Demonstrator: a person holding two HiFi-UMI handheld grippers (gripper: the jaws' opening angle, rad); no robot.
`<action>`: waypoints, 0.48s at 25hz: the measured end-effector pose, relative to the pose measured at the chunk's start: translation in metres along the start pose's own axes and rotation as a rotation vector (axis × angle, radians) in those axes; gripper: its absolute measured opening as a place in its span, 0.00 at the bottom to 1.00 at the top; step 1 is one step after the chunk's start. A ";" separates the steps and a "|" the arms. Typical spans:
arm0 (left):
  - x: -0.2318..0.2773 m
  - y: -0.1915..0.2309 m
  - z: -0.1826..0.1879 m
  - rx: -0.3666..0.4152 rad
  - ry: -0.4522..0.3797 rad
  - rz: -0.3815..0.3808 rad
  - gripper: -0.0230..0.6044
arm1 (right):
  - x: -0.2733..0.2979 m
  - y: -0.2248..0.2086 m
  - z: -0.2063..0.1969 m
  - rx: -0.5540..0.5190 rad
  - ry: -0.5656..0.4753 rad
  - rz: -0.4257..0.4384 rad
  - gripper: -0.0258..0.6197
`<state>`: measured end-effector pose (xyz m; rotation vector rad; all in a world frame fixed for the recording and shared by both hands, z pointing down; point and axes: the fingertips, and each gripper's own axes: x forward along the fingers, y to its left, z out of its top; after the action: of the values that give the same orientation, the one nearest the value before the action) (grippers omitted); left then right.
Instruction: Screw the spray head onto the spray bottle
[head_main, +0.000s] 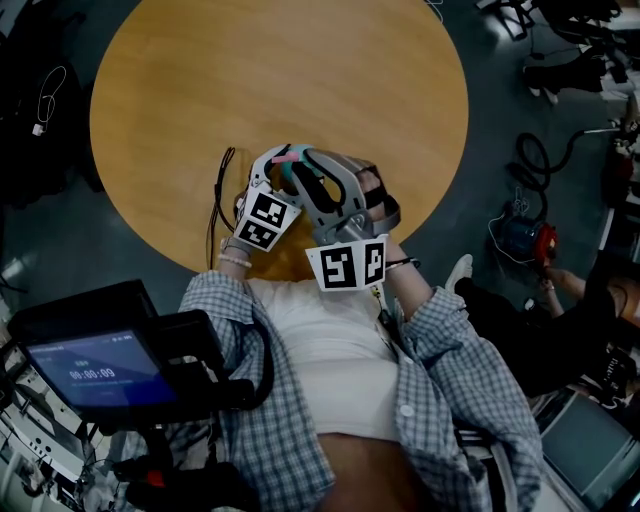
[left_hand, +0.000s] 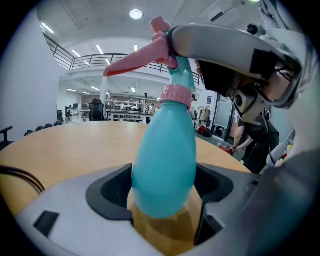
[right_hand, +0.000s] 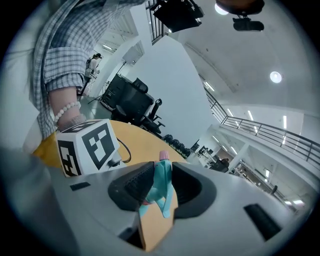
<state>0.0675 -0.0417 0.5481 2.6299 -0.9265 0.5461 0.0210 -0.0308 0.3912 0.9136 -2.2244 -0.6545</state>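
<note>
A teal spray bottle (left_hand: 164, 160) stands on the round wooden table (head_main: 280, 80) near its front edge. My left gripper (left_hand: 165, 192) is shut on the bottle's lower body, one pad on each side. The spray head (left_hand: 167, 60), teal with a pink trigger and a pink collar, sits on the bottle's neck. My right gripper (right_hand: 159, 187) is shut on the spray head (right_hand: 161, 182) from above, and its pink tip shows between the pads. In the head view both grippers meet over the bottle (head_main: 290, 162), which they mostly hide.
A black cable (head_main: 218, 195) lies on the table left of the grippers. A device with a lit screen (head_main: 95, 370) stands at the lower left. A person's foot and leg (head_main: 470, 285) and a red tool (head_main: 540, 242) are on the floor at right.
</note>
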 end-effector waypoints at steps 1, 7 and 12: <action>0.000 0.000 0.000 0.000 0.000 -0.001 0.65 | 0.001 0.000 0.000 0.004 0.003 0.011 0.20; 0.001 0.000 0.000 0.003 -0.005 0.001 0.65 | 0.005 -0.001 -0.002 0.086 0.017 0.127 0.20; 0.004 0.000 0.002 0.007 -0.015 0.000 0.65 | 0.003 -0.003 -0.007 0.125 0.021 0.267 0.33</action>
<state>0.0706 -0.0450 0.5478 2.6438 -0.9304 0.5315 0.0257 -0.0360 0.3946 0.6612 -2.3345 -0.3850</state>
